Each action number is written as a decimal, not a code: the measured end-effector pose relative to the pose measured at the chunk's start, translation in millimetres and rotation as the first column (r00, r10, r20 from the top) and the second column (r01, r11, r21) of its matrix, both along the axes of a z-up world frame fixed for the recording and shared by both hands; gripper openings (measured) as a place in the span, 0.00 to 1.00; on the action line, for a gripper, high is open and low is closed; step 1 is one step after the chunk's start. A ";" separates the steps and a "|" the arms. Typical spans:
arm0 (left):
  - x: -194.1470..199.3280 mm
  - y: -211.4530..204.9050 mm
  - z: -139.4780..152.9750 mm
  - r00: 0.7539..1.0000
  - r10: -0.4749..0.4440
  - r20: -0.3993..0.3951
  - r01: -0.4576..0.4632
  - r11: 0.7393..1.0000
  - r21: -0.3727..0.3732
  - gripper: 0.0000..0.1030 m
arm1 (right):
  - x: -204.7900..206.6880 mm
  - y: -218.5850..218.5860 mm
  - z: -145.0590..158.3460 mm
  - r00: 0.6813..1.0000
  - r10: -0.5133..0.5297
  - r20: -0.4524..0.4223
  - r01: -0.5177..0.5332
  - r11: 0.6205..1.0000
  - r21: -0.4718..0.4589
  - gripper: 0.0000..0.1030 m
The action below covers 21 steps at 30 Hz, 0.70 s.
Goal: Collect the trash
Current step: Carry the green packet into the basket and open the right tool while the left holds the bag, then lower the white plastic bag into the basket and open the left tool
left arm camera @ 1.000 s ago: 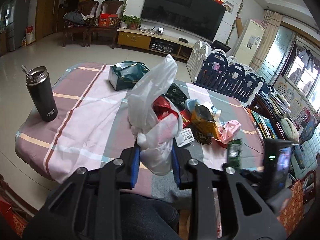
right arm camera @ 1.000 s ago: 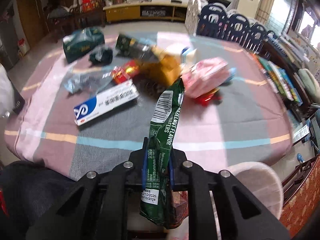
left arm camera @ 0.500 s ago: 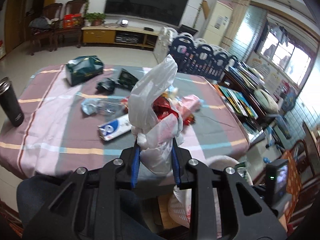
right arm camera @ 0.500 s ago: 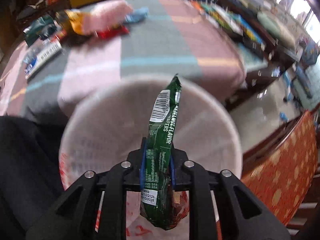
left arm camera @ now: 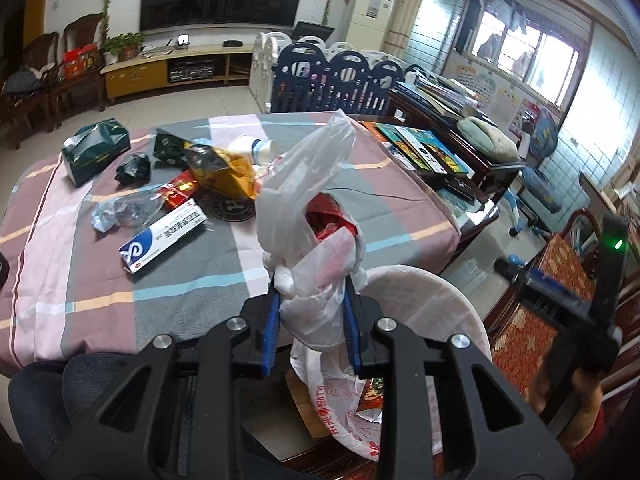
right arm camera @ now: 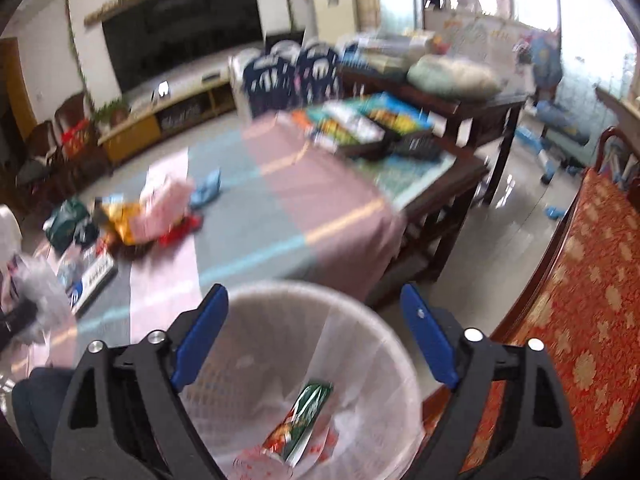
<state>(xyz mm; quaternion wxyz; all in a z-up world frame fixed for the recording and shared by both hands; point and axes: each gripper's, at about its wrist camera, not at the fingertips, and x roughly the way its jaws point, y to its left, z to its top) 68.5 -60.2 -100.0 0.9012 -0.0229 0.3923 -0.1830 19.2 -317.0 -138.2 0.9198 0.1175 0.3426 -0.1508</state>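
1. Right claw (right arm camera: 314, 336) is angled down over the white bin (right arm camera: 384, 344), jaws opening with nothing between them.
2. Green wrapper (right arm camera: 306, 412) lies inside the bin on its liner; print too blurred to read.
3. Left claw (left arm camera: 311, 320), also pitched down, is pinching a white plastic bag (left arm camera: 308, 216) stuffed with red trash, near the bin's rim.
4. Blue-and-white box (left arm camera: 162, 236) sits on the table (left arm camera: 100, 280), lettering unreadable.
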 end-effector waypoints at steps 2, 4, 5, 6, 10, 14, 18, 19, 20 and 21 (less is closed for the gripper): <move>-4.0 -9.5 1.6 1.000 -0.030 0.011 0.029 0.999 0.019 0.27 | -3.6 -1.5 11.7 0.999 -0.005 0.039 0.008 0.998 -0.056 0.96; -7.2 -18.1 1.6 0.998 -0.061 0.018 0.060 0.998 0.034 0.27 | -6.0 -5.0 22.5 0.999 -0.007 0.035 0.011 0.993 -0.113 0.97; -9.2 -23.4 1.3 0.997 -0.078 0.020 0.077 0.996 0.043 0.27 | -6.5 -4.1 25.5 0.999 -0.015 0.038 0.020 0.990 -0.139 0.97; -11.6 -29.9 0.6 0.995 -0.100 0.023 0.099 0.994 0.056 0.27 | -7.7 -3.5 30.0 0.998 -0.018 0.054 0.026 0.986 -0.163 0.97; -18.8 -55.5 -6.0 0.983 -0.182 0.020 0.179 0.978 0.104 0.29 | -10.9 -8.1 38.9 0.996 -0.030 0.083 0.041 0.991 -0.127 0.97; -29.9 -81.2 -19.8 0.957 -0.289 -0.003 0.287 0.950 0.122 0.30 | -13.7 -13.0 40.1 0.996 -0.035 0.080 0.038 0.999 -0.037 0.97; -39.1 -97.8 -24.7 0.932 -0.364 -0.008 0.362 0.924 0.124 0.31 | -12.7 -14.7 38.7 0.997 -0.038 0.060 0.039 0.999 -0.022 0.97; -41.5 -101.6 -24.3 0.926 -0.378 -0.005 0.376 0.918 0.127 0.33 | -12.2 -14.1 38.4 0.998 -0.036 0.057 0.038 0.999 -0.023 0.97; -41.8 -103.7 -24.2 0.921 -0.389 -0.002 0.386 0.913 0.129 0.35 | -12.0 -13.8 38.6 0.998 -0.034 0.055 0.035 0.999 -0.022 0.97; -43.8 -105.3 -23.7 0.917 -0.399 0.003 0.396 0.909 0.129 0.37 | -12.1 -13.5 39.0 0.998 -0.033 0.056 0.034 0.999 -0.022 0.97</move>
